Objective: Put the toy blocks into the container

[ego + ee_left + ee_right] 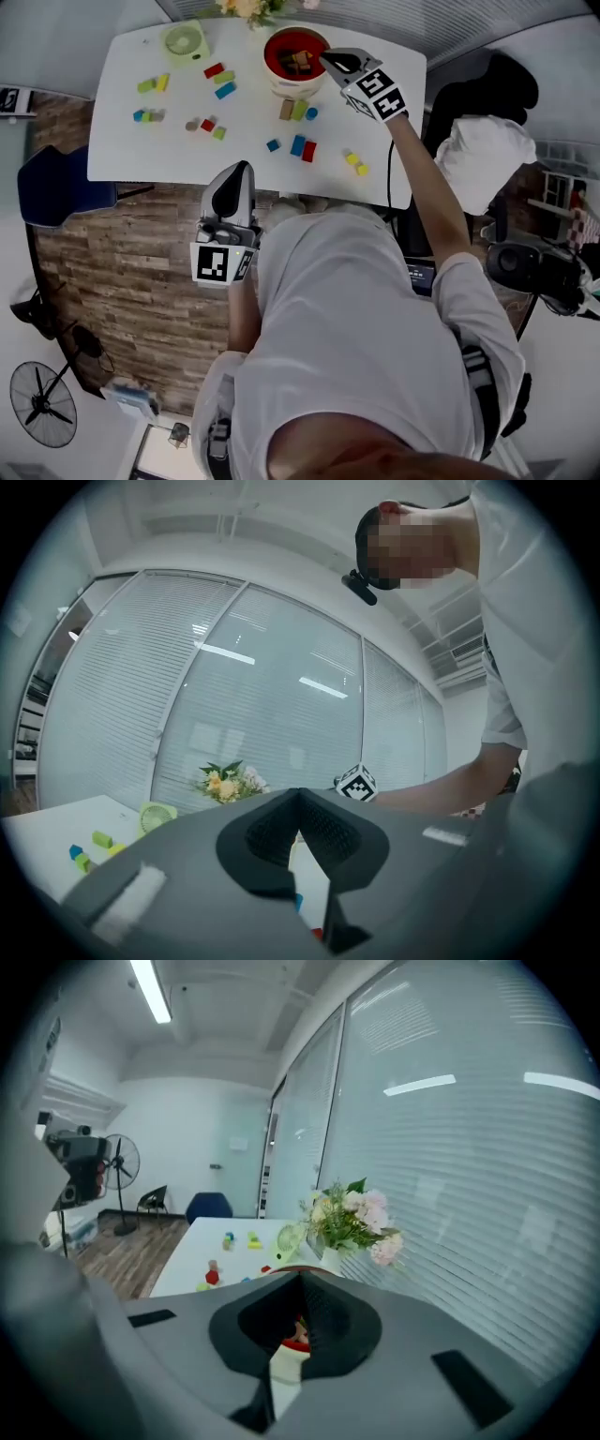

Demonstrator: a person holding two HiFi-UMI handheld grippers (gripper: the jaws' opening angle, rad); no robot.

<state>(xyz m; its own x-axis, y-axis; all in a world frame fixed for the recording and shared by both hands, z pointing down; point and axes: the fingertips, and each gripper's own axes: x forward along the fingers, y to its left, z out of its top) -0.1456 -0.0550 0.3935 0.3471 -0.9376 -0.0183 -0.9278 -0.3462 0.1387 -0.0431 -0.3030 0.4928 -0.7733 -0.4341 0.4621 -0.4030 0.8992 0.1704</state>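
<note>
The red bowl (295, 56) stands at the back of the white table (122, 155) with several blocks inside. My right gripper (337, 64) hovers at the bowl's right rim, shut, with nothing between its tips; in the right gripper view its jaws (302, 1279) meet and the bowl's red inside (298, 1337) shows below them. Loose blocks lie across the table: a red one (214, 69), a blue one (225, 91), a blue and red pair (303, 148) and yellow ones (355, 163). My left gripper (234, 183) hangs over the table's near edge, shut and empty (298, 794).
A green desk fan (185, 41) and a vase of flowers (246, 7) stand at the table's back edge beside the bowl. A blue chair (56, 192) is at the left end, a black chair (483, 94) at the right. A floor fan (37, 403) stands on the wooden floor.
</note>
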